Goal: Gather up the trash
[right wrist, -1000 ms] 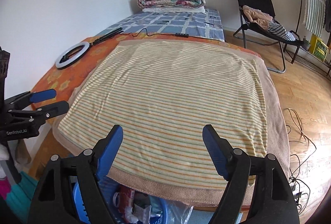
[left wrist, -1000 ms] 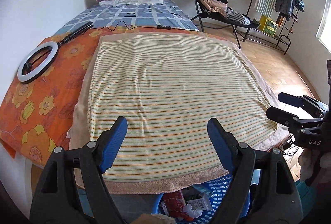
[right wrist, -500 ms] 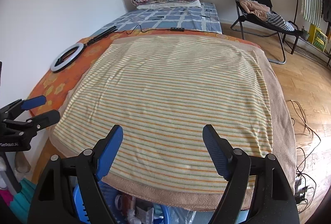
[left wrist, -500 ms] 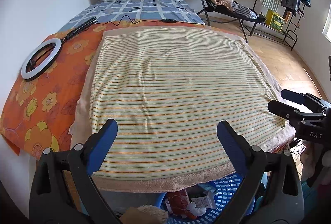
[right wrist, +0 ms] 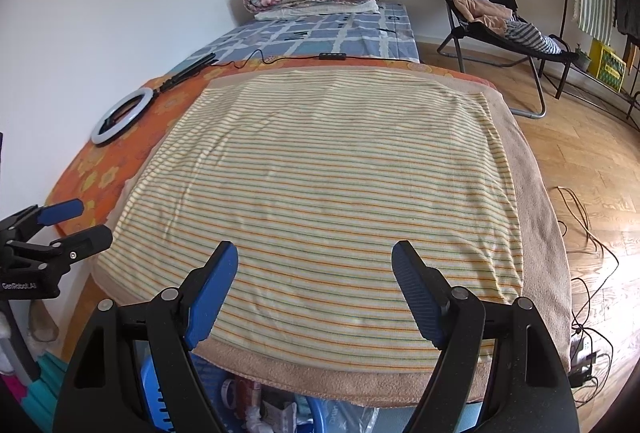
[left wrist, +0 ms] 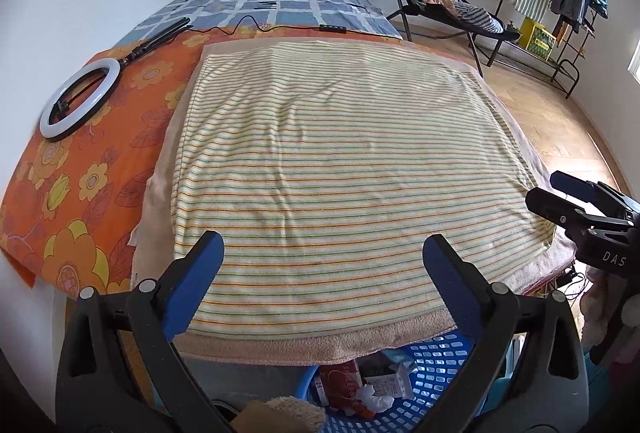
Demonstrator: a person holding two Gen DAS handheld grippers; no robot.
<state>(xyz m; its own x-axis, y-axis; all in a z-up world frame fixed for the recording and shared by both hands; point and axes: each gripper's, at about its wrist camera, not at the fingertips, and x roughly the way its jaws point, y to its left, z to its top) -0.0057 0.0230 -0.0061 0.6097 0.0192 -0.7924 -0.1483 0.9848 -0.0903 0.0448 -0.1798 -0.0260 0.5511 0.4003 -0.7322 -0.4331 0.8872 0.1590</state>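
Both the left hand-held gripper point(left wrist: 320, 265) and right hand-held gripper point(right wrist: 314, 273) hang spread and empty at bottom centre, above the striped yellow terry towel point(left wrist: 340, 161); crumpled paper trash point(left wrist: 384, 387) lies in the blue perforated plastic basket point(left wrist: 436, 373) at the bottom edge

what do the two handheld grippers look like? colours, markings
Both match: matte black clamp-style frames with silver rivets and blue ribbed pads on two fingers. Left gripper shows white "GenRobot.AI" lettering on its side in the right wrist view; right gripper shows "DAS" in the left wrist view. No sleeves visible.
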